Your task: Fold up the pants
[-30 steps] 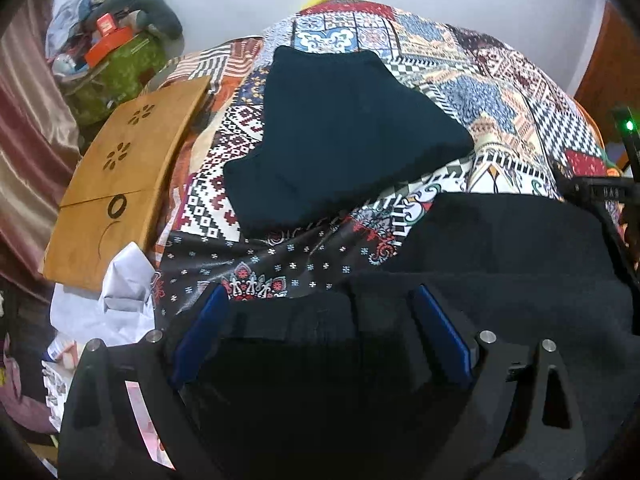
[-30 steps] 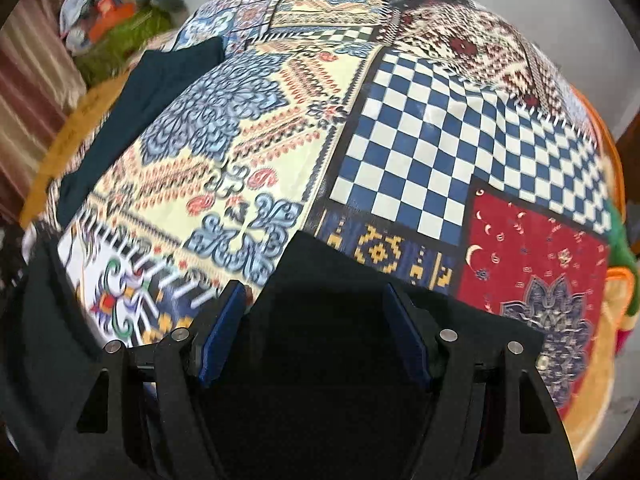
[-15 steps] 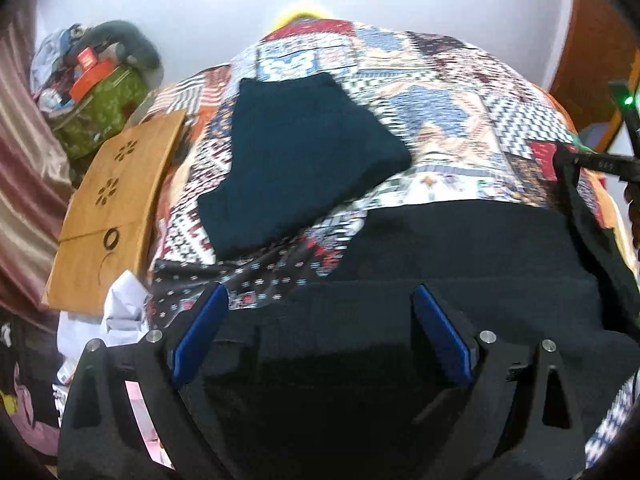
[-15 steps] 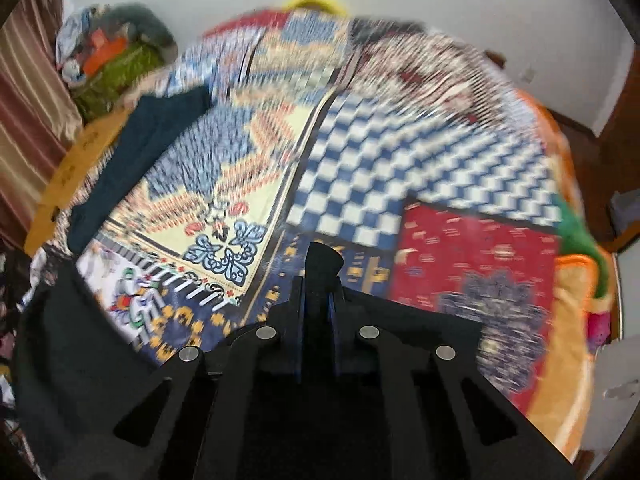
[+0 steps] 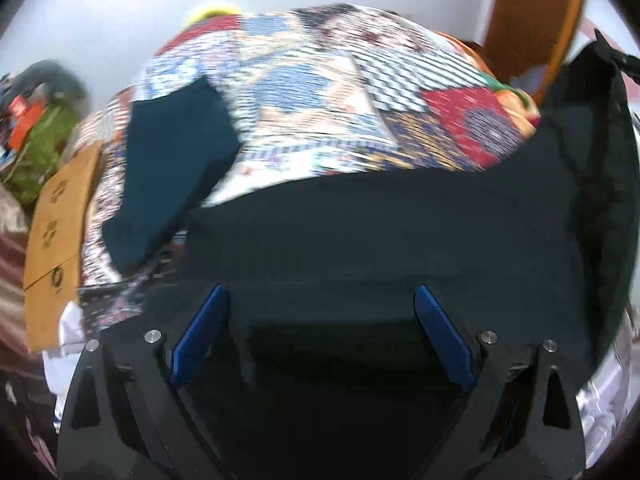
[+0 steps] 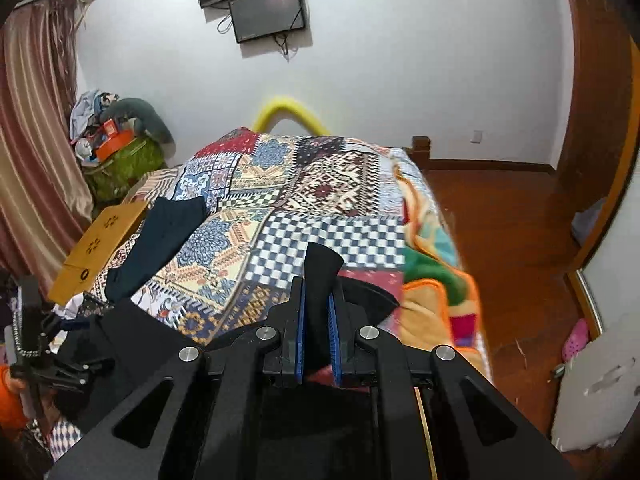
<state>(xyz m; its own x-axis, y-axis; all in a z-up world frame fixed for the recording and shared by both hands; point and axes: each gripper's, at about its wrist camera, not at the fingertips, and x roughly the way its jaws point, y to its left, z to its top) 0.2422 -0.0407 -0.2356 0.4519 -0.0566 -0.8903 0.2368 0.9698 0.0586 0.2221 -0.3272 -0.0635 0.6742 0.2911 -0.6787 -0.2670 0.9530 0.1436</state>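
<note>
Black pants [image 5: 380, 232] lie across the near end of a patchwork-covered bed [image 5: 320, 80]. My left gripper [image 5: 320, 332] is open, its blue pads wide apart over the near edge of the pants. My right gripper [image 6: 318, 312] is shut on a corner of the black pants [image 6: 320, 268], which sticks up between the pads, lifted above the bed. The right edge of the pants rises toward the upper right in the left wrist view. The left gripper's body [image 6: 36, 344] shows at the far left of the right wrist view.
A folded dark blue garment [image 5: 172, 168] lies on the bed's left side, also in the right wrist view [image 6: 160, 240]. A wooden lap board [image 6: 100, 248] rests at the left edge. Clutter [image 6: 116, 148] and a curtain stand left. Wood floor [image 6: 500, 220] and a door are right.
My right gripper shut on the pants' corner and lifted it, its view tilting up to the wall. The left gripper stayed open and shifted right over the pants.
</note>
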